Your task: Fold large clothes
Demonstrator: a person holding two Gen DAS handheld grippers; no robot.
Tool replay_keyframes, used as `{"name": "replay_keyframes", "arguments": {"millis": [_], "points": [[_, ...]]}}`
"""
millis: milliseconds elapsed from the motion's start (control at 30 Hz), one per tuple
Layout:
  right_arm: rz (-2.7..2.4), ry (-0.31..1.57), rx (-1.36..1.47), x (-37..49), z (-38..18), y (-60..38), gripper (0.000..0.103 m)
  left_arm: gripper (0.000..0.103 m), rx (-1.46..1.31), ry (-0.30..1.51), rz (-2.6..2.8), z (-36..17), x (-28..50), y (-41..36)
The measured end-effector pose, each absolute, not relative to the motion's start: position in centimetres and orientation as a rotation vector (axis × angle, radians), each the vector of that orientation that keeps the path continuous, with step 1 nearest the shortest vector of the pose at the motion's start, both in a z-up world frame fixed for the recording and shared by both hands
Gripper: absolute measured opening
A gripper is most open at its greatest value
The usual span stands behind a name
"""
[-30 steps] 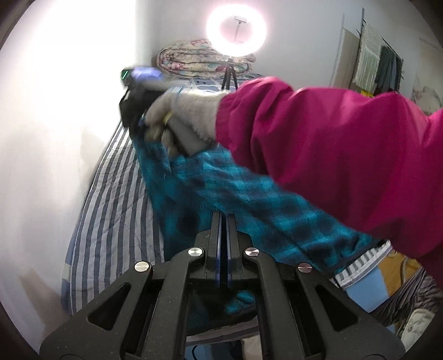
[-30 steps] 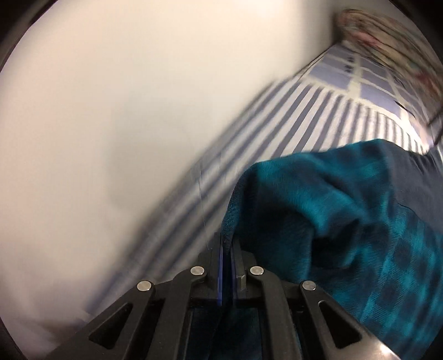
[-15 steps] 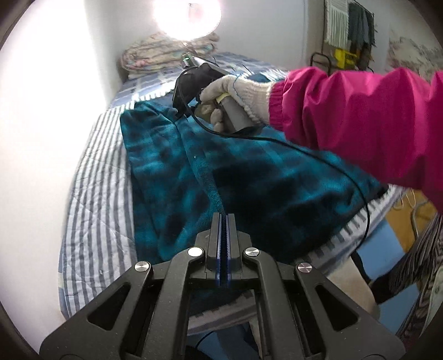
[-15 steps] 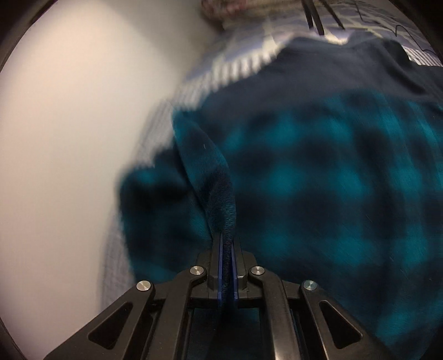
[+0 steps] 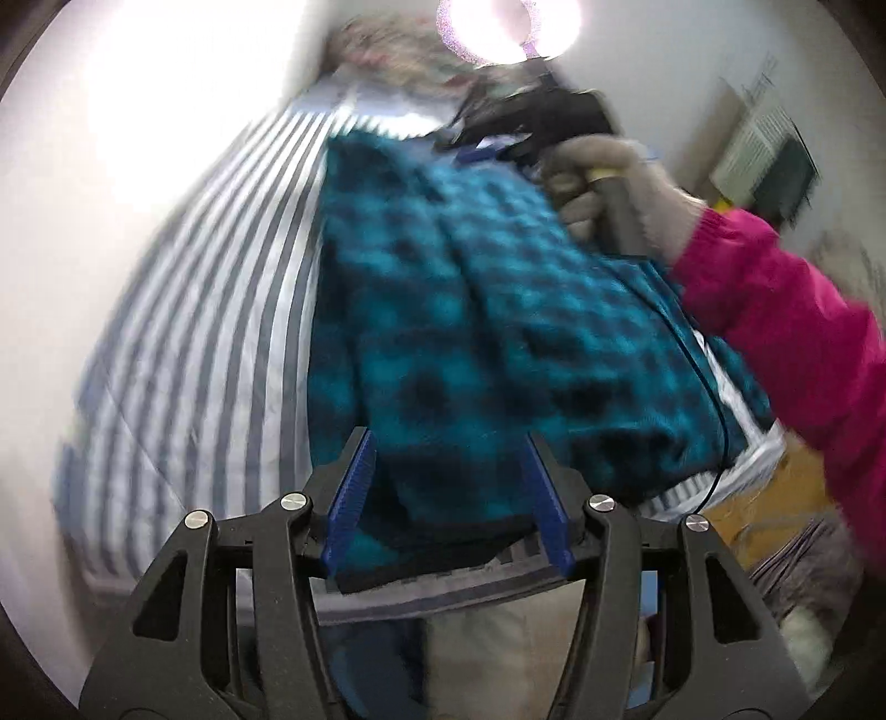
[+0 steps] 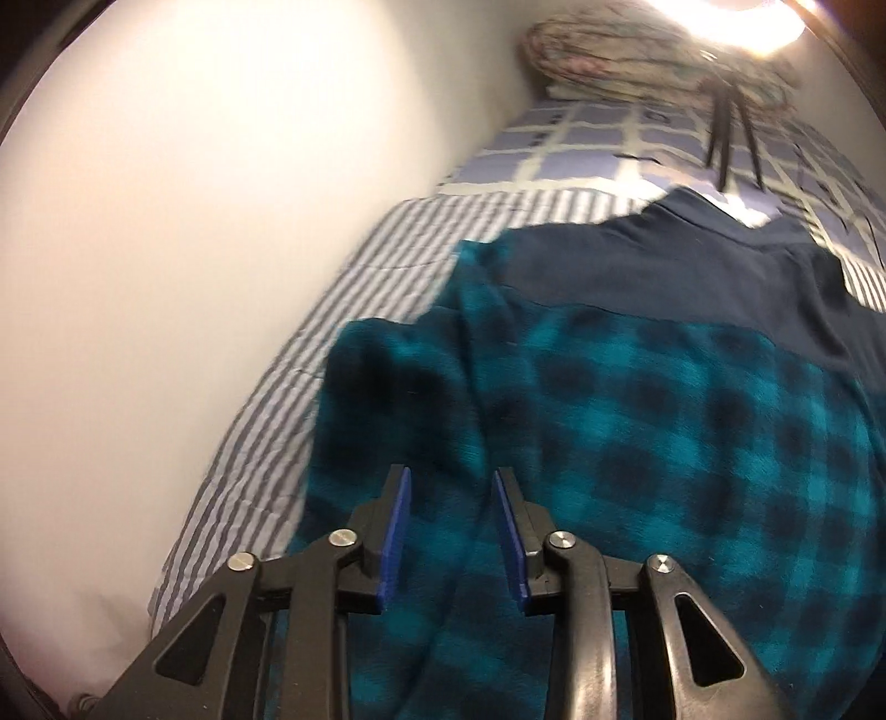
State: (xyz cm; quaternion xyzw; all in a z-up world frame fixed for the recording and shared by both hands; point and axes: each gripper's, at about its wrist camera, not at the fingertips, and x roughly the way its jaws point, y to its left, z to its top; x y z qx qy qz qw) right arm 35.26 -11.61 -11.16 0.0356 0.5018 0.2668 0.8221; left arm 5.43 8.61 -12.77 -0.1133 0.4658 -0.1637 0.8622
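A teal and black plaid fleece garment [image 5: 470,332] lies folded over on the striped bed sheet [image 5: 210,310]. My left gripper [image 5: 451,443] is open just above the garment's near hem, holding nothing. The right gripper's body [image 5: 531,119] shows at the garment's far end in the left wrist view, held by a gloved hand with a pink sleeve. In the right wrist view my right gripper [image 6: 451,476] is open over the plaid garment [image 6: 637,443], which has a dark navy part [image 6: 692,277] at its far end.
A white wall [image 6: 166,249] runs along the bed's left side. A folded floral quilt [image 6: 637,61] and a ring light on a tripod [image 5: 509,27] stand at the bed's head. A checked blue sheet [image 6: 581,149] lies beyond the garment. The bed's edge [image 5: 443,592] is below my left gripper.
Both grippers were shut on the garment's edge and have opened and let it go. The garment has been laid down folded on the bed.
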Motion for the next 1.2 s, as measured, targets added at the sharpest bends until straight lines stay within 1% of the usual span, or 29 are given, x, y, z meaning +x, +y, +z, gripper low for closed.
{"name": "replay_keyframes", "arguments": {"millis": [200,233,267,300,333,367,400,433,533,667,767,800,833,867,900,933,1000,1100,1200], "points": [[0.595,1.045,0.007,36.7,-10.9,-6.0,0.037,0.054,-0.338,1.151,-0.319,-17.9,7.3,8.0],[0.597,1.043,-0.004,38.1,-11.4,-5.5,0.037,0.046,-0.345,1.163,-0.321,-18.4,7.5,8.0],[0.598,1.045,-0.026,38.2,-11.7,-4.2,0.037,0.041,-0.348,1.172,-0.323,-18.8,7.6,8.0],[0.596,1.046,-0.038,38.9,-12.0,-3.5,0.038,0.034,-0.355,1.181,-0.321,-19.3,7.9,8.0],[0.588,1.046,-0.057,39.3,-12.4,-2.9,0.04,0.022,-0.375,1.185,-0.325,-19.6,8.0,8.0],[0.565,1.041,-0.094,39.4,-12.7,-1.9,0.04,0.014,-0.392,1.19,-0.335,-19.8,8.2,8.0],[0.549,1.039,-0.117,39.3,-12.8,-1.3,0.041,0.009,-0.396,1.193,-0.345,-19.8,8.2,7.8],[0.532,1.039,-0.139,39.4,-13.0,-0.8,0.041,0.006,-0.382,1.178,-0.345,-19.4,8.1,7.7],[0.48,1.065,-0.191,39.6,-14.4,0.8,0.041,0.005,-0.335,1.137,-0.34,-17.7,7.3,7.8],[0.452,1.078,-0.183,41.1,-16.2,0.9,0.039,0.005,-0.267,1.108,-0.252,-16.6,5.6,9.6],[0.442,1.088,-0.155,41.5,-17.5,0.6,0.039,0.006,-0.339,1.182,-0.201,-18.1,6.5,10.5],[0.444,1.081,-0.152,41.8,-17.6,0.7,0.04,0.01,-0.348,1.188,-0.199,-18.1,6.7,10.4],[0.449,1.075,-0.152,41.6,-17.4,0.6,0.04,0.025,-0.354,1.198,-0.193,-17.9,6.9,10.3],[0.452,1.076,-0.154,41.4,-17.1,0.6,0.04,0.034,-0.361,1.197,-0.195,-17.7,7.1,10.5],[0.457,1.077,-0.157,41.1,-16.4,0.3,0.039,0.049,-0.383,1.173,-0.193,-17.2,7.1,11.1],[0.456,1.074,-0.157,40.8,-15.9,0.1,0.039,0.052,-0.395,1.143,-0.177,-16.7,7.1,11.6],[0.488,1.048,-0.119,39.3,-13.9,-1.4,0.04,0.052,-0.412,1.119,-0.155,-16.2,7.4,13.0],[0.607,1.063,-0.091,35.3,-11.7,-3.5,0.04,0.051,-0.461,1.134,-0.144,-16.8,8.0,13.9],[0.695,1.096,-0.093,30.9,-11.1,-5.0,0.04,0.051,-0.456,1.17,-0.163,-18.0,8.6,13.2]]}}
